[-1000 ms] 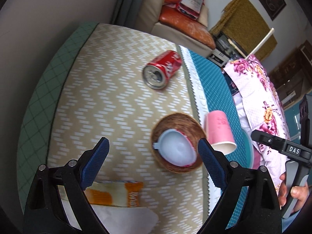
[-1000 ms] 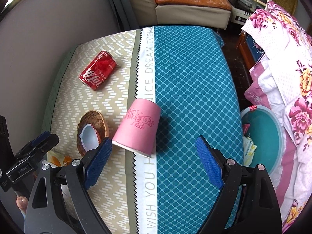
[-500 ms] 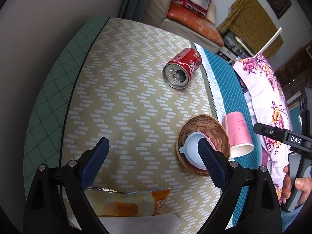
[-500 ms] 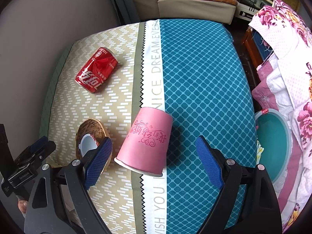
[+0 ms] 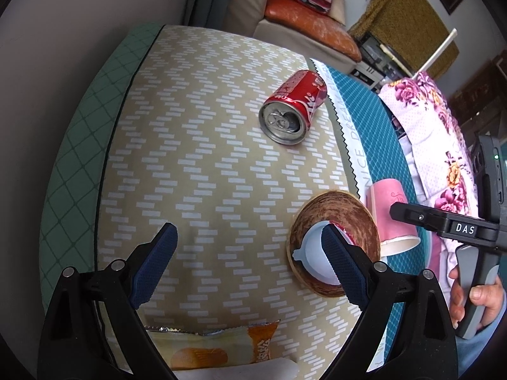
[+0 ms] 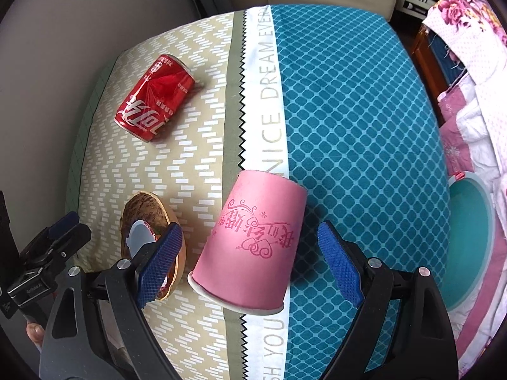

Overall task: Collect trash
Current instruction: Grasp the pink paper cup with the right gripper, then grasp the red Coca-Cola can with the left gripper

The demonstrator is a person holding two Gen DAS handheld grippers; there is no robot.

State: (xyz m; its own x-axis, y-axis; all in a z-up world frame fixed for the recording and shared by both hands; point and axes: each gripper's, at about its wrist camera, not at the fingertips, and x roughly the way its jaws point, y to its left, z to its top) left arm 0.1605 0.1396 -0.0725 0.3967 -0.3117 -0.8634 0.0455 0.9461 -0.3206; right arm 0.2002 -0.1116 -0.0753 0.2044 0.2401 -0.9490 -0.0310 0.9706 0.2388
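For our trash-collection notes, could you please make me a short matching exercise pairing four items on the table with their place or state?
Items:
1. can
2. pink cup
3. brown bowl
4. wrapper

Descriptions:
A. lying on its side between the open fingers of the right gripper
B. holds a white lid
C. dented, on its side, opened top facing the left camera
D. orange, at the near table edge below the left gripper

Pairs: 1-C, 2-A, 3-B, 4-D
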